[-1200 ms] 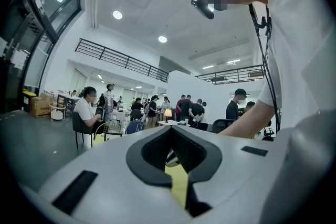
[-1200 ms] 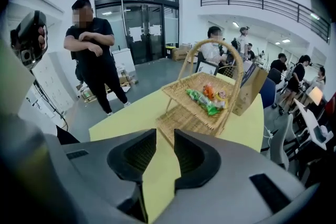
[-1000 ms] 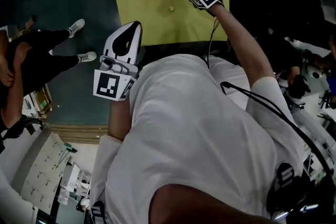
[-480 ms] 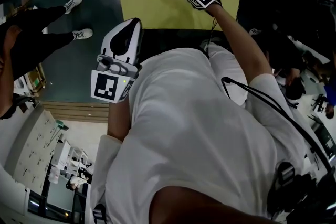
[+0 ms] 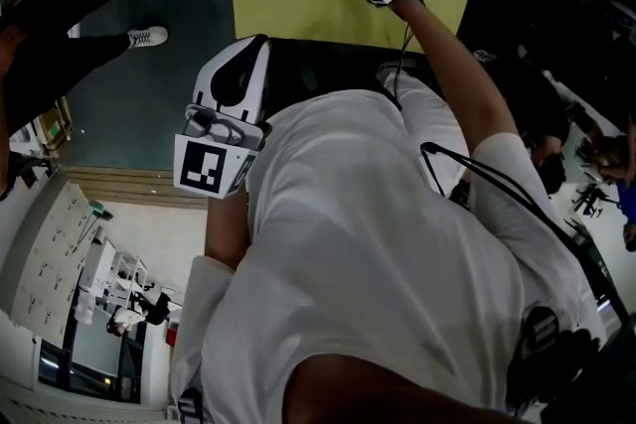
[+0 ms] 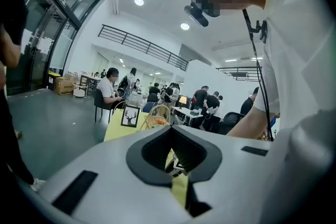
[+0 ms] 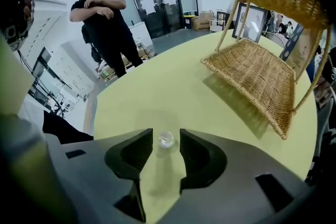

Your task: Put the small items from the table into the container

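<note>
The small clear item [image 7: 166, 139], which looks like a glossy little cap or bead, lies on the yellow table [image 7: 157, 92] well apart from the wicker basket [image 7: 257, 76], on the side nearer the person. It is probably light, hard and slippery, so a squeeze low across its middle should suit it best. The right gripper [image 7: 166, 146] points down at it, jaws opening on either side without touching, while the left gripper [image 6: 172, 150], farther from the basket, is pressed together on nothing.
</note>
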A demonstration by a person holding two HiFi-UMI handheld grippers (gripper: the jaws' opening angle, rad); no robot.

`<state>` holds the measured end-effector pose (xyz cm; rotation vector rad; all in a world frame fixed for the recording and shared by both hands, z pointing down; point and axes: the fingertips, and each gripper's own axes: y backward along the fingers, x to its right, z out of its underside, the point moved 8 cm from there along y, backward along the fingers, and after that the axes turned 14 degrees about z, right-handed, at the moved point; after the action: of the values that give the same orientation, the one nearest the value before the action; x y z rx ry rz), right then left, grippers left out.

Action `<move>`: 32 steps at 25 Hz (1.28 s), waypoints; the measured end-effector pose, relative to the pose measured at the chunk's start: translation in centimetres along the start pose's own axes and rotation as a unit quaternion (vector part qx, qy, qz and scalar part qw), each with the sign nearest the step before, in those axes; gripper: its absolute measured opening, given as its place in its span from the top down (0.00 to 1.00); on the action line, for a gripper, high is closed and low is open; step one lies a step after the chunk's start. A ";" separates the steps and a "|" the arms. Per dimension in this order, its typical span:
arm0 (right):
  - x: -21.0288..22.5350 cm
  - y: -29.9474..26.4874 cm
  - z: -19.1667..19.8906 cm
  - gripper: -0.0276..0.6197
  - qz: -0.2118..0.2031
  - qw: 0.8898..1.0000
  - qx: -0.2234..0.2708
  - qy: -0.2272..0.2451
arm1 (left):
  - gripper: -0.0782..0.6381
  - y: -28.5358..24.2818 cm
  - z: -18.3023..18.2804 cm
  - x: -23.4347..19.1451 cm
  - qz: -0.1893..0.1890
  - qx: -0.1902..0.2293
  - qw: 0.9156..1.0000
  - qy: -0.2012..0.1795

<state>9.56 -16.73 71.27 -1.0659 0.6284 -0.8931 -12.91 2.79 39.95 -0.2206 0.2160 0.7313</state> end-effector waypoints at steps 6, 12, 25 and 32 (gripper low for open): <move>-1.8 -1.0 -1.4 0.72 0.007 0.999 -0.026 0.020 | 0.88 1.9 -0.5 -0.9 -0.018 -0.010 0.999 0.038; -1.9 -1.0 -1.7 0.77 0.024 0.998 -0.040 0.045 | 0.88 2.6 0.2 -1.2 -0.026 -0.001 0.999 0.021; 0.3 2.3 -2.2 0.77 0.029 0.998 0.012 0.050 | 0.88 0.2 -0.1 0.2 -0.004 0.017 1.000 -0.013; 3.0 4.9 -3.1 0.77 0.056 0.996 0.039 0.051 | 0.88 -1.0 -0.7 0.8 0.015 0.026 0.999 -0.034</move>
<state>10.11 -19.80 65.51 -0.9106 0.7253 -0.8706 -11.72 2.34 39.22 -0.1427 0.1742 0.7603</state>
